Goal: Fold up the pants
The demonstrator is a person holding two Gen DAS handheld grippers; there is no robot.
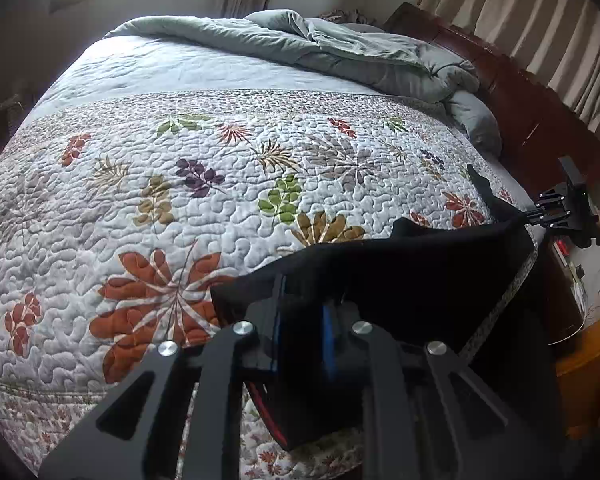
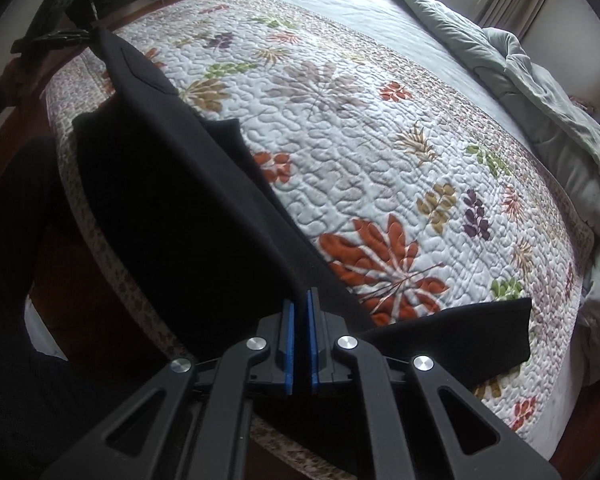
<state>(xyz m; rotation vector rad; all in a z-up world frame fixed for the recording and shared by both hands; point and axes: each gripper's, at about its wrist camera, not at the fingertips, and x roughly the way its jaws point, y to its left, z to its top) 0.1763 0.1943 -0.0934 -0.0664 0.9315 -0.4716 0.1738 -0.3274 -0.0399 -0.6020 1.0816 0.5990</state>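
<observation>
Black pants (image 1: 400, 276) hang stretched between my two grippers above the near edge of a bed. My left gripper (image 1: 304, 312) is shut on one end of their top edge, with cloth draped over its fingers. My right gripper (image 2: 301, 312) is shut on the other end; it also shows far right in the left wrist view (image 1: 530, 216). In the right wrist view the pants (image 2: 172, 208) run from my fingers to the left gripper (image 2: 90, 34) at top left, and most of the cloth hangs off the bed edge.
The bed carries a white quilt with leaf prints (image 1: 204, 184), also in the right wrist view (image 2: 360, 140). A bunched grey-green duvet (image 1: 340, 52) lies at its far end. A dark wooden headboard (image 1: 512, 92) and beige curtains (image 1: 540, 12) stand behind. An orange wooden cabinet (image 1: 588, 368) is lower right.
</observation>
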